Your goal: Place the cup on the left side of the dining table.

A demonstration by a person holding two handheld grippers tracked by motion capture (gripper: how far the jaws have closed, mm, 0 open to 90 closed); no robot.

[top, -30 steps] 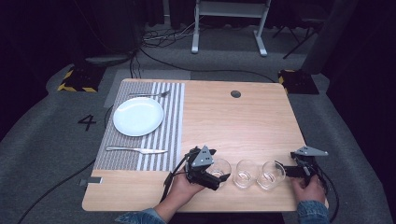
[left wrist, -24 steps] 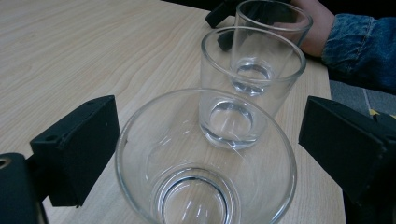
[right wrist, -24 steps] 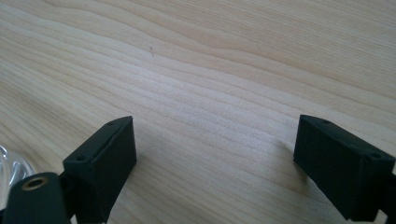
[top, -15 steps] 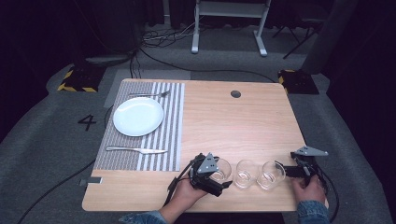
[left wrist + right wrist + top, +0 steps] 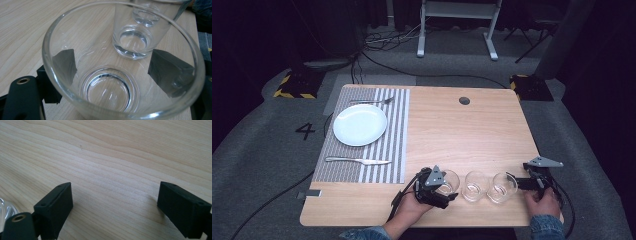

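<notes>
Far left on the table [image 5: 472, 125]: striped mat [image 5: 382, 150], with fork [image 5: 371, 101], plate [image 5: 360, 124] and knife [image 5: 357, 160] on it, all well apart from the work. Along the near edge, three glasses in a row. Around the left glass [image 5: 448, 181], the left gripper [image 5: 447, 192]: jaws flanking the walls, seen through the glass in the left gripper view [image 5: 120, 75]; whether gripping or merely close, impossible to tell. Next, middle glass [image 5: 475, 185], then right glass [image 5: 503, 187], just beside one another. At the far right, the right gripper [image 5: 518, 182], jaws spread wide over bare wood, holding nothing. Best squeezed gently and low on the wall, then lifted straight up, clear of the middle glass.
</notes>
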